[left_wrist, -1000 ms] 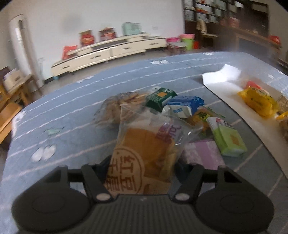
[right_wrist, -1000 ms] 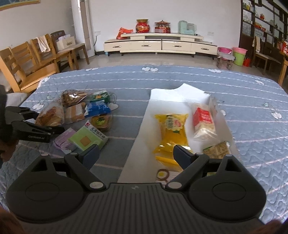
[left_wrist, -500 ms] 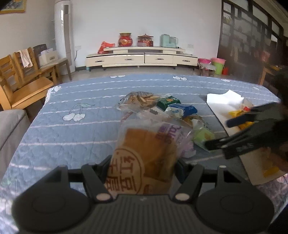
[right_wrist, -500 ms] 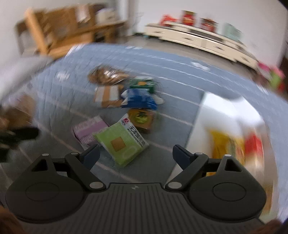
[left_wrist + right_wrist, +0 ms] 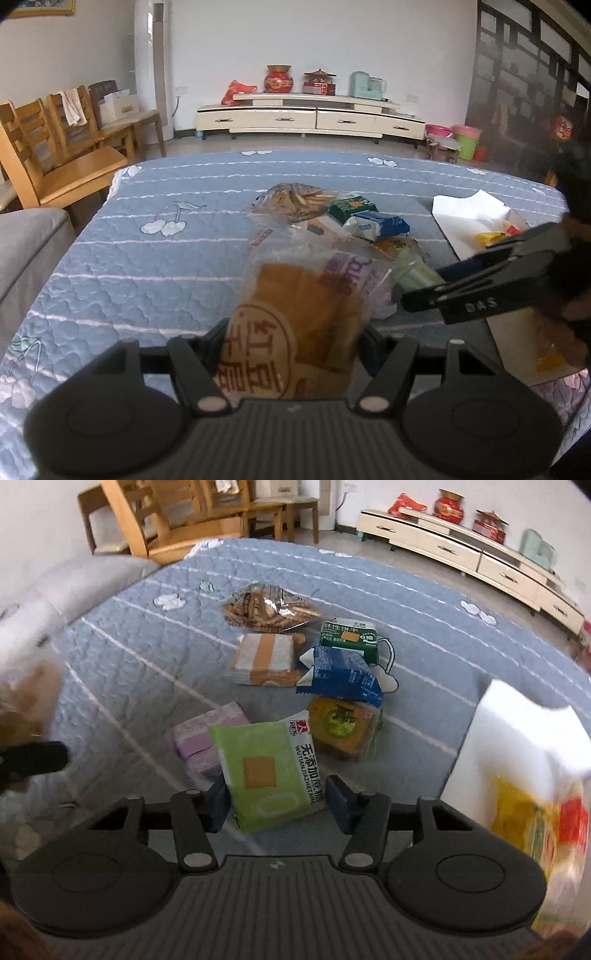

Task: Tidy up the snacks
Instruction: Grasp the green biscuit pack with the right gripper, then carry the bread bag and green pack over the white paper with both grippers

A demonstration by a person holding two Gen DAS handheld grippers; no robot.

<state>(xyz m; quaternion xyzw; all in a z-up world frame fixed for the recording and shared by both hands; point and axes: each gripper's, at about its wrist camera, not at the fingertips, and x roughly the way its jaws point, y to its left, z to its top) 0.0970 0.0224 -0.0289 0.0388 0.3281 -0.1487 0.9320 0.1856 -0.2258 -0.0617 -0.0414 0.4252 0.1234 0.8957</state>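
My left gripper (image 5: pixel 293 345) is shut on a clear bread bag with a brown round print (image 5: pixel 295 317) and holds it above the blue quilted table (image 5: pixel 155 273). My right gripper (image 5: pixel 277 801) is open, its fingers on either side of a light green cracker pack (image 5: pixel 267 770) that lies on the table. Its side shows in the left wrist view (image 5: pixel 487 295). Behind the green pack lie a purple pack (image 5: pixel 205 740), a yellow-green pastry pack (image 5: pixel 341 727), a blue pack (image 5: pixel 340 674), a dark green pack (image 5: pixel 349 635), a tan pack (image 5: pixel 264 657) and a clear cookie bag (image 5: pixel 267 605).
A white tray (image 5: pixel 517 734) at the right holds yellow (image 5: pixel 524 819) and red (image 5: pixel 572 818) snack bags. Wooden chairs (image 5: pixel 62 147) stand past the table's left edge. A grey cushion (image 5: pixel 26 243) lies at the left.
My right gripper has swung left from the white tray and come down around the light green pack. My left gripper still holds the bread bag and has turned left.
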